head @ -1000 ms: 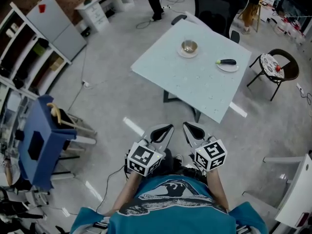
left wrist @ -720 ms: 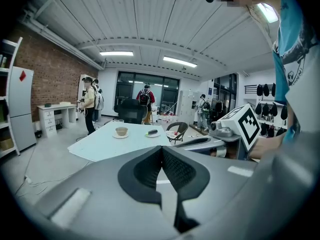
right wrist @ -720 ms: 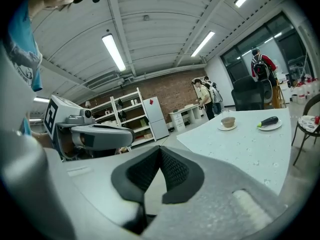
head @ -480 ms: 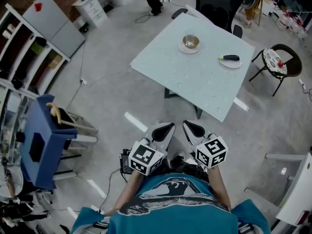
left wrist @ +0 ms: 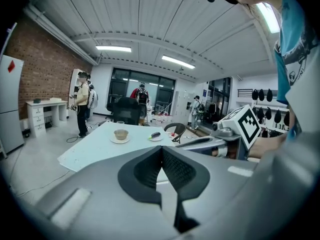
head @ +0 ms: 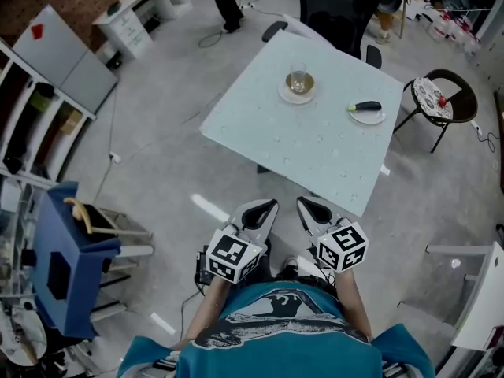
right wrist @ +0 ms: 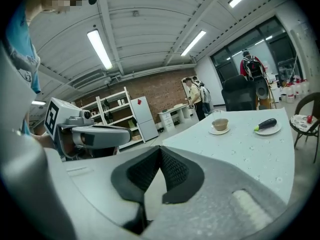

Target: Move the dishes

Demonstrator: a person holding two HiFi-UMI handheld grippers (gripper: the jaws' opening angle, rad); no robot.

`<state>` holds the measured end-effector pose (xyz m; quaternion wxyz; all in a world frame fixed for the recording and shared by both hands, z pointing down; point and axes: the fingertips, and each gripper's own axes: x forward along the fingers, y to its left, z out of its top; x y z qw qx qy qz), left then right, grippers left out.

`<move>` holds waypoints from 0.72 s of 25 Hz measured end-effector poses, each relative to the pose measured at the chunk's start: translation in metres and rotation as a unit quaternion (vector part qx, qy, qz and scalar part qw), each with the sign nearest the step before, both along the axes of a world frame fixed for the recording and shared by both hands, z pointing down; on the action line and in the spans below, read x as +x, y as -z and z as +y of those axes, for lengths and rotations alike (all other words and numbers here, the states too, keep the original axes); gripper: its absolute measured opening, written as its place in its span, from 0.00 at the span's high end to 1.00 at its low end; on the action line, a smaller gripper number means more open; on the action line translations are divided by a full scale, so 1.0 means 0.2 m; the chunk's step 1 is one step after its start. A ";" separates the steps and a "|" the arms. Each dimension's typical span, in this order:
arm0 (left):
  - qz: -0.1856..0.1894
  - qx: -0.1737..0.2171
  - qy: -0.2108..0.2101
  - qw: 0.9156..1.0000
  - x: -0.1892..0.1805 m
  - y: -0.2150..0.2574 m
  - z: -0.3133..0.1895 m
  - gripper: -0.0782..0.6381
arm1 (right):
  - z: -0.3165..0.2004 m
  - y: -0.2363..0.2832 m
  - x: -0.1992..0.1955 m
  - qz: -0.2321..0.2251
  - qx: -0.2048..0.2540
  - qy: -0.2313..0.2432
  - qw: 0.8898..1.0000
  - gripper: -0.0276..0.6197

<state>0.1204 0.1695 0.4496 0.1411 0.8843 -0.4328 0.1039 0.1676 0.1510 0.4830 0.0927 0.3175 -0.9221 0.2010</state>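
- Grippers: the left gripper (head: 264, 209) and right gripper (head: 310, 208) are side by side in front of the person's torso. Both are over the grey floor, short of the table (head: 299, 144), and touch nothing on it.
- Left gripper jaws: shut, with the black pads meeting at the tips and nothing between them.
- Right gripper jaws: shut in the same way, pads together and empty.
- Dishes, first item: a tan bowl (head: 298, 82) sits on a white saucer (head: 285, 94) on the far part of the pale table. It is well apart from both grippers.
- Dishes, second item: a white plate (head: 378, 118) lies to the right of the saucer, near the table's right edge. A dark eggplant (head: 365, 106) lies across it.
- Separation: the saucer and the plate do not touch, and bare tabletop shows between them.
- Surroundings: a round-seated chair (head: 437, 93) stands just beyond the table's right corner. A blue cart (head: 63, 266) stands on the floor at the far left.
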 end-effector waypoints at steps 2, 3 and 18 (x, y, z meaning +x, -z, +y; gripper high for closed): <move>-0.001 0.003 -0.010 1.000 -0.06 0.02 -0.09 0.88 | -0.08 0.01 -0.06 0.005 0.000 -0.009 1.000 0.95; 0.001 0.006 -0.015 1.000 -0.10 0.04 -0.14 0.88 | -0.12 0.02 -0.09 0.005 0.002 -0.015 1.000 0.95; 0.019 0.026 -0.072 0.997 -0.60 0.11 -0.63 0.87 | -0.58 0.08 -0.58 0.028 0.009 -0.063 0.998 0.95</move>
